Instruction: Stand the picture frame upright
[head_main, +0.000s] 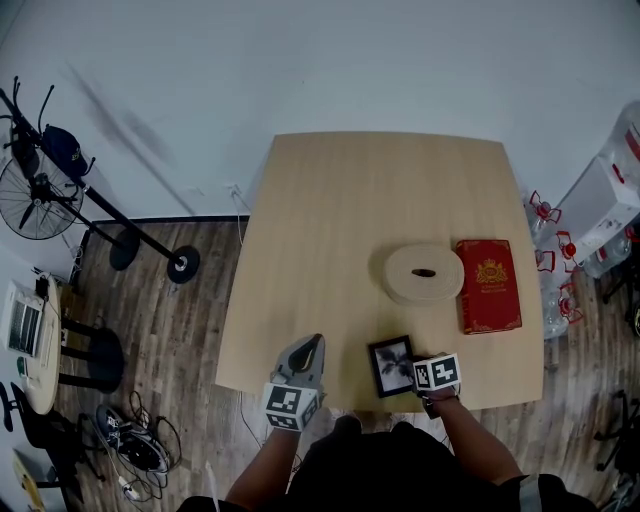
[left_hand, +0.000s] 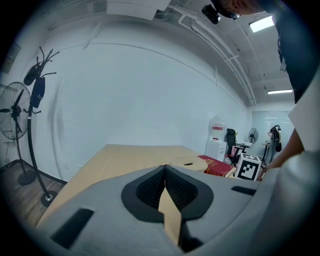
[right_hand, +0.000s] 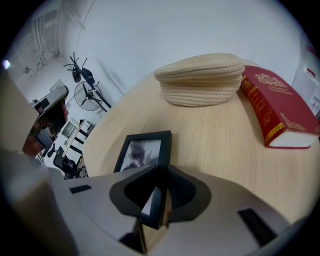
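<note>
Frame: black, rectangular picture frame (right_hand: 145, 150) lying flat
Right gripper (right_hand: 160, 172): we pinch its edge
Left gripper (left_hand: 164, 171): closed, empty

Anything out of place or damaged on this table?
Only the picture frame: it lies flat, face up, near the table's front edge, one edge pinched in the right claw. No spill or damage shows.

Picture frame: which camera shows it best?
The right gripper view: the picture frame is close, photo and black border clear, its near edge between the right gripper's jaws. The head view shows it small, flat on the table. The left gripper view does not show it.
</note>
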